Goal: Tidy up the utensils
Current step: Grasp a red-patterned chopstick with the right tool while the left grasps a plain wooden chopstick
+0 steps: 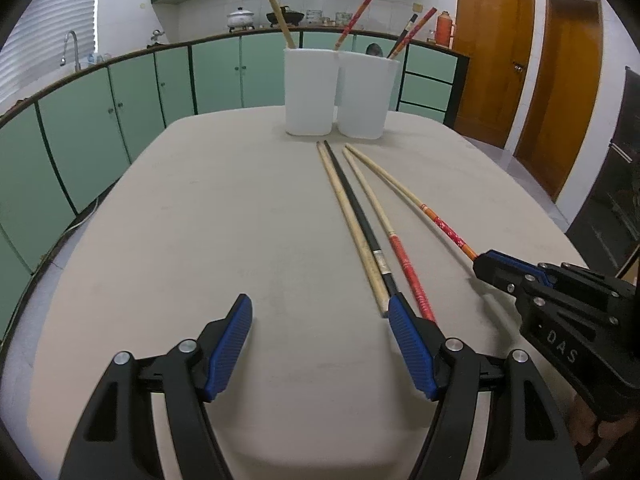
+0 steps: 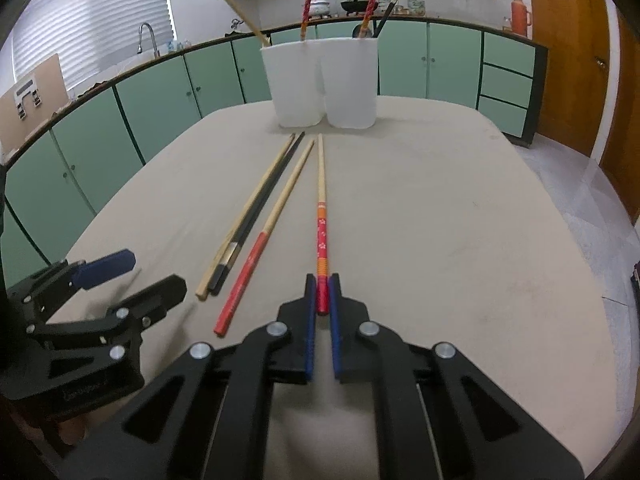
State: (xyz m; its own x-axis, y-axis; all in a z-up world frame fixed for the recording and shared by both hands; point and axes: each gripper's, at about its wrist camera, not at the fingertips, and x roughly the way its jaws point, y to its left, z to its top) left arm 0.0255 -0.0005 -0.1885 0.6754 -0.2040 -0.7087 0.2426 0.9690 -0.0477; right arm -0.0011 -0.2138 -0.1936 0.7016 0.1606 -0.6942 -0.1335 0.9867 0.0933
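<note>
Several chopsticks lie on the beige table (image 1: 200, 208): a plain wooden one (image 1: 352, 232), a black one (image 1: 360, 220), a red-handled one (image 1: 384, 228) and an orange-and-red flowered one (image 2: 321, 216). My right gripper (image 2: 322, 284) is shut on the flowered chopstick's handle end; it also shows in the left wrist view (image 1: 480, 262). My left gripper (image 1: 320, 312) is open and empty, its right finger beside the black chopstick's end; it also shows in the right wrist view (image 2: 140, 276). Two white cups (image 1: 309, 92) (image 1: 366, 96) at the table's far end hold chopsticks.
Green cabinets (image 1: 100, 120) with a counter run along the left and back. Wooden doors (image 1: 492, 60) stand at the right. The table's right edge (image 2: 560, 220) drops to a tiled floor.
</note>
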